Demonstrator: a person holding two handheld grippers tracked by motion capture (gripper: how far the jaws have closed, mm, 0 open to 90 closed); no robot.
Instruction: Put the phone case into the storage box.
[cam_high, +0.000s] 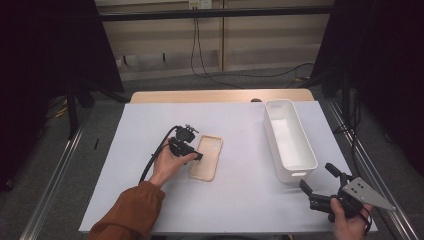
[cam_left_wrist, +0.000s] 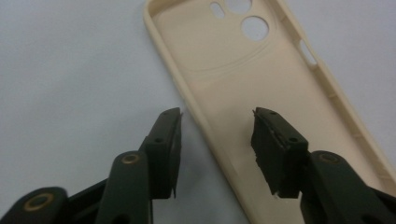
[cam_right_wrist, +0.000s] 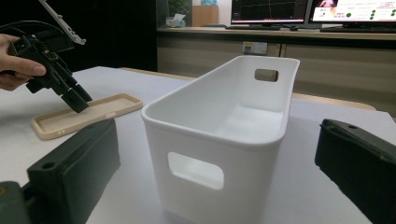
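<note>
A beige phone case (cam_high: 207, 161) lies hollow side up, left of the middle of the white table sheet. My left gripper (cam_high: 199, 156), in a hand with a rust-brown sleeve, dips onto the case's left long edge. In the left gripper view the gripper (cam_left_wrist: 217, 113) straddles that side wall of the case (cam_left_wrist: 243, 79): one jaw stands outside over the sheet, the other inside the hollow, and gaps show on both sides. My right gripper (cam_high: 316, 176) stands wide open near the front right corner, just short of the white bin (cam_high: 289, 140), holding nothing.
The long white bin (cam_right_wrist: 224, 116) with handle holes sits at the right of the sheet (cam_high: 240, 200), empty. A wooden table edge (cam_high: 220, 95) runs along the back. Metal rails flank the table and cables lie on the floor behind.
</note>
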